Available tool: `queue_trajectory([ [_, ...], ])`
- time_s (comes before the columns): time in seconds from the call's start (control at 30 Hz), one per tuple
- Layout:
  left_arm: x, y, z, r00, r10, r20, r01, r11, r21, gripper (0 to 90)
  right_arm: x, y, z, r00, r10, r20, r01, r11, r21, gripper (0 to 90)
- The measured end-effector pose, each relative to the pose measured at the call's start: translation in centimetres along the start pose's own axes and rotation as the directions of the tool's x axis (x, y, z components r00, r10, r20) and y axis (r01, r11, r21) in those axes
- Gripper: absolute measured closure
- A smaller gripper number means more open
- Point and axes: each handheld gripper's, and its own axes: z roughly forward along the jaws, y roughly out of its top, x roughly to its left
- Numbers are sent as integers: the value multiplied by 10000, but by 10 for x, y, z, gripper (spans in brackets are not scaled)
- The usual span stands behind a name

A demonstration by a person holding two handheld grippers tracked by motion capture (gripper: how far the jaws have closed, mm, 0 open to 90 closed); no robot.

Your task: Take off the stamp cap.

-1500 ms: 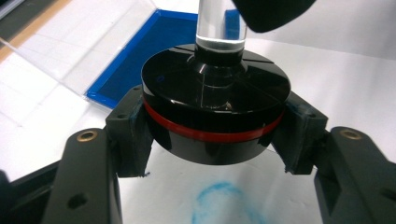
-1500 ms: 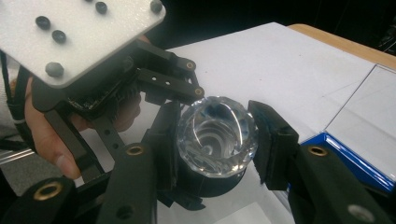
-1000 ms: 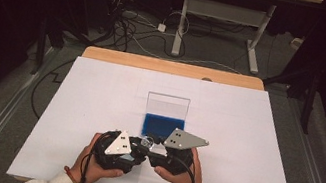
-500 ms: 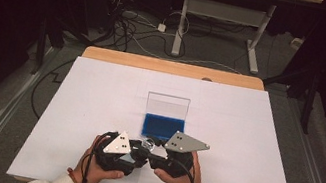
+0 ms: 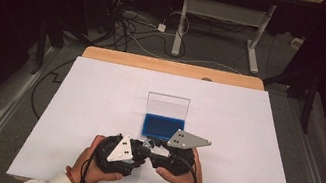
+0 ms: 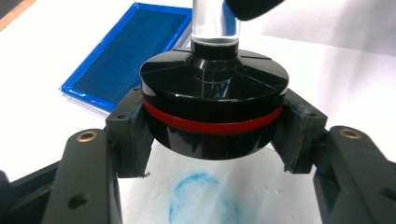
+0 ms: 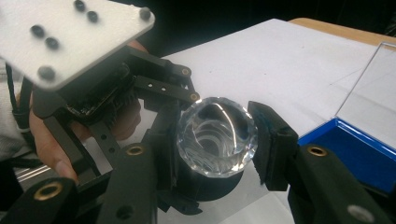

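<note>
My left gripper (image 6: 212,135) is clamped on the black base of a round stamp (image 6: 214,105) with a red band, holding it just above the white worktop (image 5: 256,128), over a faint blue ring print (image 6: 205,200). My right gripper (image 7: 215,140) is closed on the stamp's clear faceted knob (image 7: 216,136) from the other side. Both grippers meet near the worktop's front edge. Just beyond them lies the open blue ink pad (image 5: 163,127), its clear lid (image 5: 167,105) standing upright.
</note>
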Motion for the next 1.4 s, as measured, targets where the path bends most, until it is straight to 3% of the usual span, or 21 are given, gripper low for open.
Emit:
queue_trajectory([
  [0.13,-1,0,2,9999,148,66,-149,9997,174,370,1,0,1,10000,-36,-48,37,9999,156,572],
  [0.27,-1,0,0,9993,370,-11,-369,9990,265,371,-6,-1,1,9977,429,-524,-420,9989,189,573],
  [0.37,7,-3,3,9989,-53,469,56,10000,-62,370,-8,-2,1,9982,462,-391,-457,9989,121,572],
  [0.47,10,-3,4,9977,-131,663,139,9998,-110,368,-7,-2,1,9991,365,-234,-362,9993,126,572],
  [0.5,14,-5,5,9968,-616,511,620,9981,-67,368,-6,-3,0,9994,301,-185,-300,9995,71,572],
  [0.53,24,-11,3,9887,-1400,543,1413,9898,-203,372,-5,-3,-2,9999,158,-45,-158,9999,-28,572],
  [0.57,34,-18,-2,9772,-2079,424,2098,9766,-480,372,-4,-2,-5,10000,-47,-54,47,9999,-138,572],
  [0.6,39,-20,-7,9725,-2287,443,2314,9703,-703,372,-2,0,-9,9995,-36,-326,27,9996,-281,573],
  [0.67,40,-18,-17,9786,-2055,121,2057,9743,-913,371,3,2,-12,9988,-479,40,480,9984,-287,573],
  [0.73,39,-15,-19,9860,-1647,-245,1623,9834,-807,371,2,2,-13,9990,-398,213,406,9983,-408,572],
  [0.83,44,-22,-22,9820,-1875,-244,1850,9794,-812,370,-1,4,-18,9990,-313,333,326,9987,-394,572],
  [0.97,46,-27,-31,9831,-1722,-620,1672,9828,-779,370,-1,5,-25,9981,-455,410,467,9985,-288,572],
  [1.03,50,-30,-38,9788,-1918,-721,1848,9783,-940,369,-2,6,-30,9969,-626,472,636,9978,-200,572],
  [1.27,53,-40,-55,9775,-1764,-1160,1643,9806,-1072,369,-9,8,-44,9927,-882,826,881,9961,41,572],
  [1.4,53,-46,-60,9755,-1810,-1250,1653,9781,-1266,369,-17,10,-54,9874,-1082,1155,1067,9941,187,572],
])
